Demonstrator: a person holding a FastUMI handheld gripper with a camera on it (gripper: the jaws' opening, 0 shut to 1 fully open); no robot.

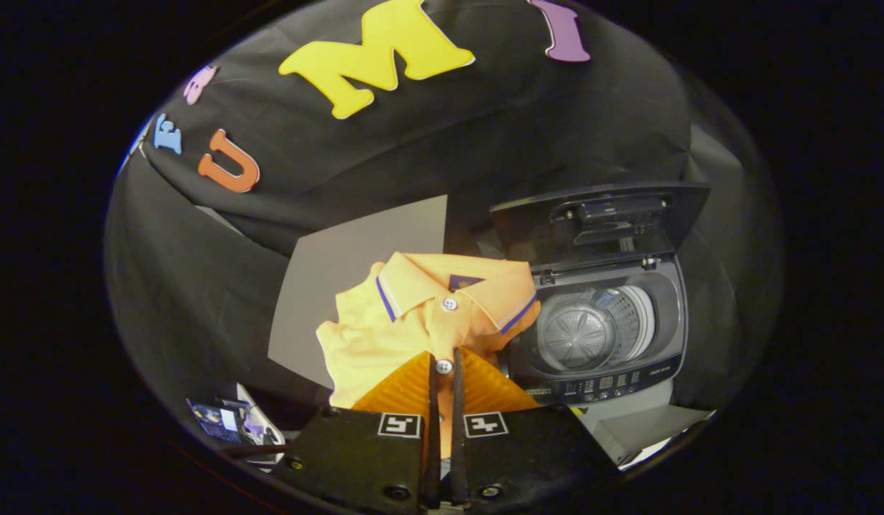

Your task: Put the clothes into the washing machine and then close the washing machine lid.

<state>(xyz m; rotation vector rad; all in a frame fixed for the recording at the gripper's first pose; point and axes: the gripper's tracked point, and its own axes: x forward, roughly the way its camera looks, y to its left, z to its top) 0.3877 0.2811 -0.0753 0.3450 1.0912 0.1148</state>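
Gripper view, one item of clothing logged: orange polo shirt (413,322), w/ blue-striped collar, dark tag inside the neck & two white buttons on the placket. Shirt hung bunched & lifted, collar uppermost, lower button right at the fingertips. Gripper (443,368) had its two fingers drawn nearly together, only a thin slit between them, pinching the shirt's front fabric at the placket; cloth showed on both sides of the fingers and in the slit itself. Shirt was outside the machine, just beside its left edge, one collar tip overlapping the machine's rim in the view; whether it actually touched, can't tell. Washing machine (599,336), top-loader, dark grey body, sat to the right of the shirt & beyond the fingers. Lid (599,214) stood raised, tilted back behind the opening. Drum (592,332) visible thru the opening, metal, ribbed base plate, no clothes seen inside. Control panel (606,383) ran along the front rim, small buttons, markings too small to make out. Behind the shirt: light grey board (356,272) leaning against the black cloth wall (485,129). Lower left, near the gripper body: small pile of printed cards or packets (224,422), detail unclear.
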